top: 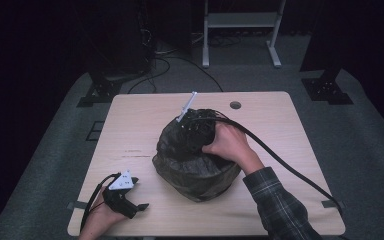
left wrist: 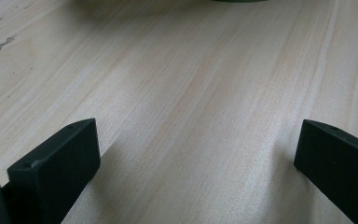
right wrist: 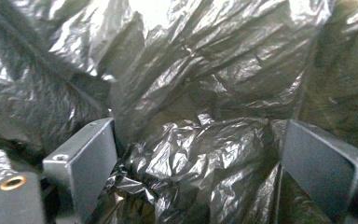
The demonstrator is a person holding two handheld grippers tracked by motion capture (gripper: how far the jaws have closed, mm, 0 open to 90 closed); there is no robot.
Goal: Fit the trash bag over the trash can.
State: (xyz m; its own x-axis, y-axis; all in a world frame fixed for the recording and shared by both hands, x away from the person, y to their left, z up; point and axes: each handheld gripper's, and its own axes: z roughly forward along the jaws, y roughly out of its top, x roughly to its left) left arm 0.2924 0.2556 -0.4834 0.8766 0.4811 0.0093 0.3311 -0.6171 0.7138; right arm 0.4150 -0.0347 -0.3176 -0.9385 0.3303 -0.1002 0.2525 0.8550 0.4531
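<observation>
Pale wooden table stands on grey carpet in a dark room. At its centre sits a crumpled black plastic bag. Right gripper is pushed into the bag's top, jaws spread wide with film between them. Left gripper rests near the front-left corner, jaws spread over bare wood.

Left gripper low, jaws apart; right gripper likewise spread.

High view overhead, facing forward and down, whole light wooden table, left gripper view close, skimming that tabletop, right gripper view pressed into crumpled black plastic bag
</observation>
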